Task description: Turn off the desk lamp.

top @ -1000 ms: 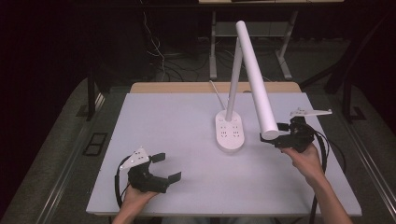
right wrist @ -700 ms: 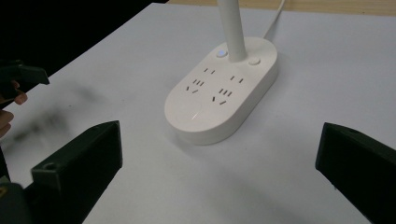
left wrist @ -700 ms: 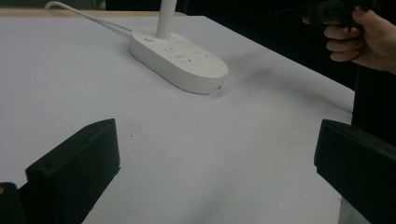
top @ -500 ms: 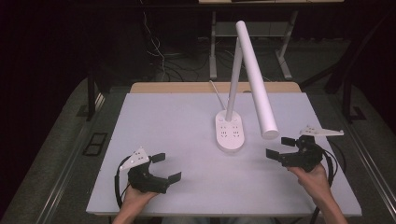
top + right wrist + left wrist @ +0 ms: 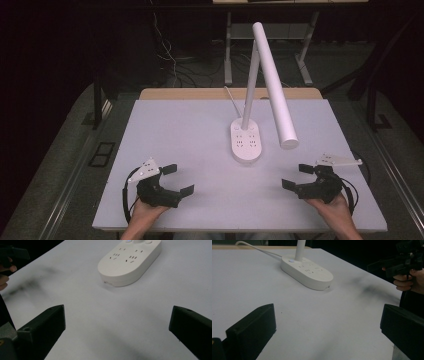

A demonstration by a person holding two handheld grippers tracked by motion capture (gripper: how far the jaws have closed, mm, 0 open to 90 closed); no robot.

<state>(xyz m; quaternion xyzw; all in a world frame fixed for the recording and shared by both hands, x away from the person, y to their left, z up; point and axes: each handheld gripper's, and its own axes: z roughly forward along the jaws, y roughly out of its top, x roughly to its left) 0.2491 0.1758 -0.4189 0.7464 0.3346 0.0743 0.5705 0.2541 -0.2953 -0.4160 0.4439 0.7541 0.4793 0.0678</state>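
A white desk lamp stands mid-table; its oval base (image 5: 246, 143) carries sockets and a thin stem. Its long tube head (image 5: 274, 85) slopes down to the right and ends above the table. My left gripper (image 5: 178, 179) rests near the front left edge, open and holding nothing. My right gripper (image 5: 296, 176) sits at the front right, open and holding nothing, below and in front of the tube's end. In the left gripper view my left gripper (image 5: 327, 337) faces the base (image 5: 307, 271). My right gripper (image 5: 117, 335) faces the base (image 5: 130, 261) in the right gripper view.
The white table (image 5: 190, 130) has a wooden strip along its far edge. The lamp cord (image 5: 231, 97) runs back off the table. Cables and metal stand legs (image 5: 305, 65) lie on the dark floor behind. The other hand's gripper (image 5: 402, 262) shows far right.
My right gripper has come away from the lower end of the lamp head, moved back toward the front edge and lowered near the table. The lamp and left gripper stay put.
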